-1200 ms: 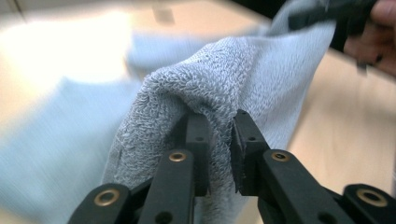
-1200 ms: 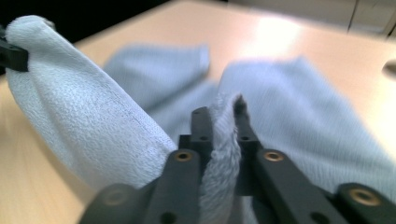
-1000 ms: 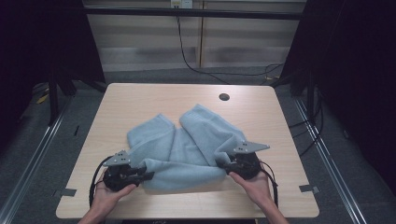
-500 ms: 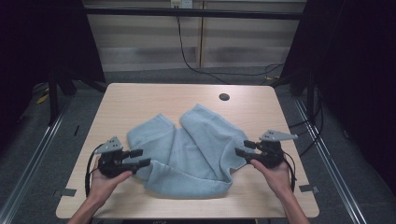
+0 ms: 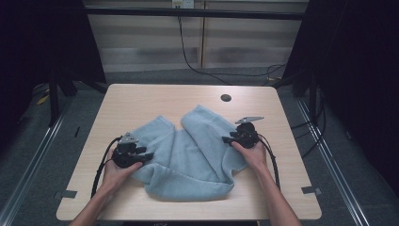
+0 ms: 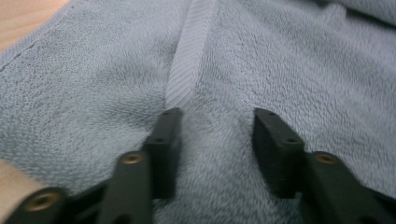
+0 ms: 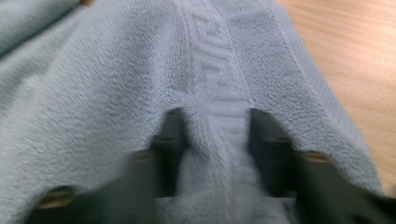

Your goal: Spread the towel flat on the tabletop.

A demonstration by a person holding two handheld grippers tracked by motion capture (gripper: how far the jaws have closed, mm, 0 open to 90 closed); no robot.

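A blue towel [image 5: 188,155] is lying crumpled on the near half of the table [image 5: 141,101]. The left gripper [image 5: 143,156] is resting on the towel's left edge, its jaws spread wide over the cloth. The right gripper [image 5: 227,140] is sitting at the towel's right edge, jaws parted, straddling a raised fold.

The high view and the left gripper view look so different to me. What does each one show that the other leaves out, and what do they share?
High view alone: the whole wooden table with its round black grommet, both of the person's hands, the right gripper at the towel's right edge, trailing cables, and the towel's rumpled V-shaped outline.

Left gripper view alone: close detail, namely the terry pile, a flat woven band running up the cloth, and the left gripper with its two black jaws standing apart over the fabric.

Both: the light blue towel and a bit of the tabletop.
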